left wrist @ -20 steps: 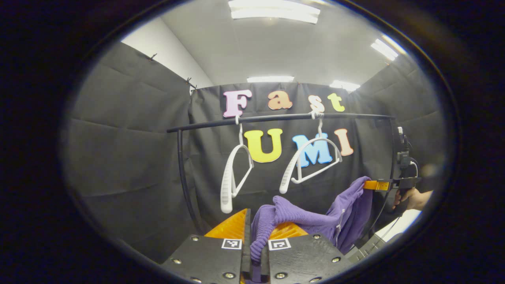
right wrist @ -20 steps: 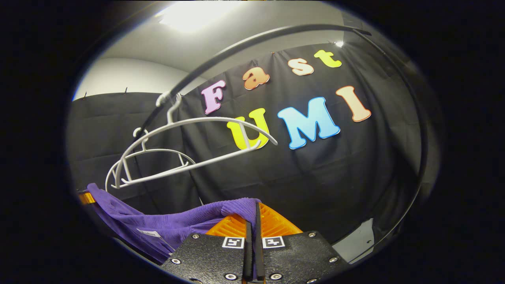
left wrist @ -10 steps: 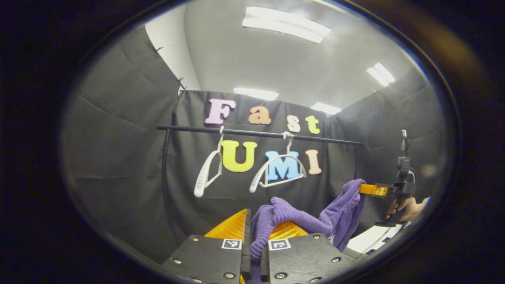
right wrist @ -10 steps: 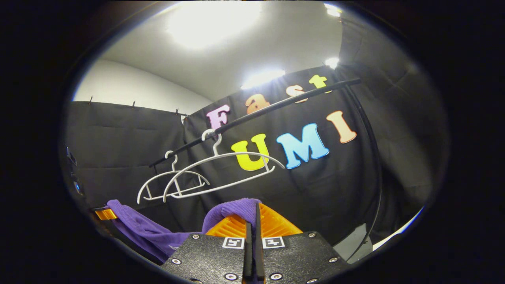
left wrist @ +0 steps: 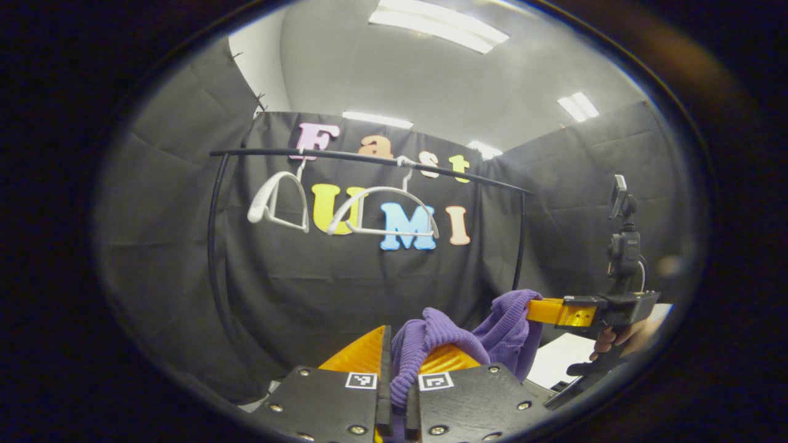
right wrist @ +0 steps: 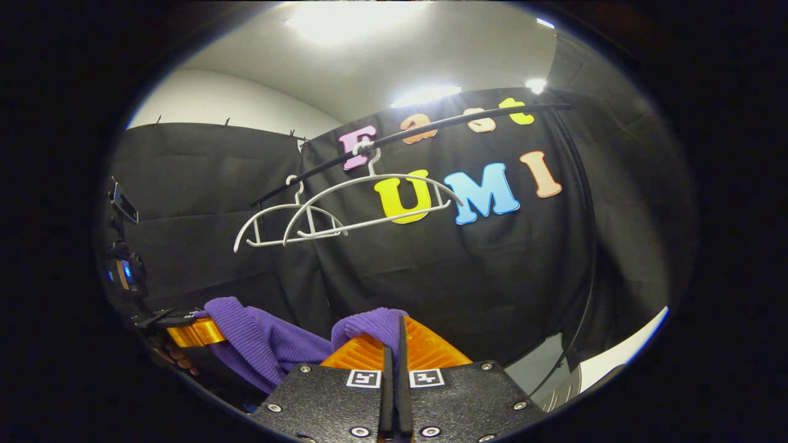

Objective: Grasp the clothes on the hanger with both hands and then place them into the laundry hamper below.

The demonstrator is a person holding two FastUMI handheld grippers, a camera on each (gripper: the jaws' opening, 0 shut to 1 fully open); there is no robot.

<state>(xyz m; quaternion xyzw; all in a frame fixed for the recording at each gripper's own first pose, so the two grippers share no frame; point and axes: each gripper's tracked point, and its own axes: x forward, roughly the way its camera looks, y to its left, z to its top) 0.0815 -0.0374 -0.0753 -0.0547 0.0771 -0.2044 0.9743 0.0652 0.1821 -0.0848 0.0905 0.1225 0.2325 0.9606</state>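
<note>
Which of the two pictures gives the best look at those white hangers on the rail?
The right gripper view: both white hangers appear large, side-on, bare on the black rail. In the left gripper view the hangers look smaller and farther off.

Black clothes rail (left wrist: 369, 157) against black cloth wall (left wrist: 166, 203), ceiling light panels (left wrist: 437, 21) overhead — bright, white.

In the left gripper view, the left gripper (left wrist: 397, 363) sits at the bottom centre with the knitted garment (left wrist: 431, 335) pinched between its fingers. The cloth runs right to the right gripper (left wrist: 532, 307), held by a hand (left wrist: 615, 341). Behind and above, two hangers (left wrist: 381, 212) hang side by side on the rail (left wrist: 369, 158); the wall lies behind. In the right gripper view, the left gripper (right wrist: 206, 329) sits lower left, apparently clamping the garment's far end.
</note>
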